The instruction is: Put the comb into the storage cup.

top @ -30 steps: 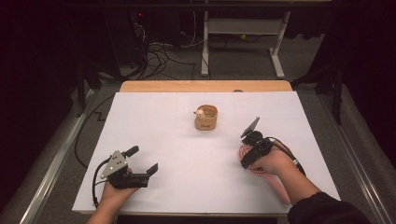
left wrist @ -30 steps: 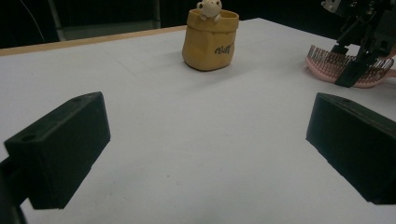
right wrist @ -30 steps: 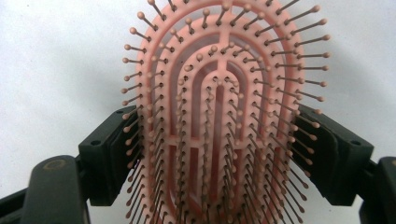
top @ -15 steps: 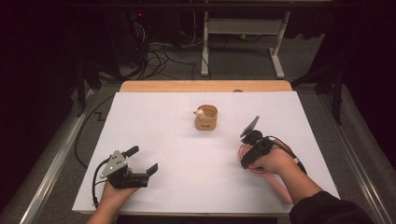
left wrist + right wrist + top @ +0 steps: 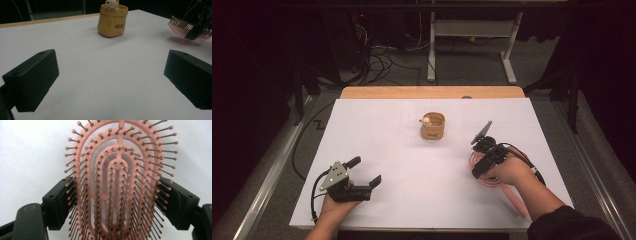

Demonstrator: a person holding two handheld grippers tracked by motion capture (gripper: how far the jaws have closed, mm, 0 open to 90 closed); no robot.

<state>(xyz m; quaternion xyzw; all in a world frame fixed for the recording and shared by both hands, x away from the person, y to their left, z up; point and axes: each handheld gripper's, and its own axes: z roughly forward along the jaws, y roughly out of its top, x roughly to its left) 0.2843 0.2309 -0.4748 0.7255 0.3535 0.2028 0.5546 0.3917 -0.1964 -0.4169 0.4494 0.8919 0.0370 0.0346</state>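
The right tongs [image 5: 480,156] grip a pink hairbrush [image 5: 120,180]: in the right gripper view the two black jaws press on both edges of the oval brush head, and the bristles with small round tips point toward the camera. The jaws stand rather wide, because the head between them is wide. In the high view the hairbrush [image 5: 504,186] is at the right side of the white bench [image 5: 412,165], under the right hand [image 5: 509,170], and its pink handle reaches back toward the near edge beside the forearm. In the left gripper view the brush head appears lifted a little above the bench surface, with a faint shadow under it. The left tongs [image 5: 364,171] are open wide and hold nothing; they are at the near left part of the bench, well apart from the brush, and between their jaws there is bare white surface. Near the middle of the bench stands a small yellow pot [image 5: 112,21] shaped like a crumpled bag, with a little pale figure [image 5: 111,4] on its rim. On its side is short dark writing, but it is too small to read for sure.
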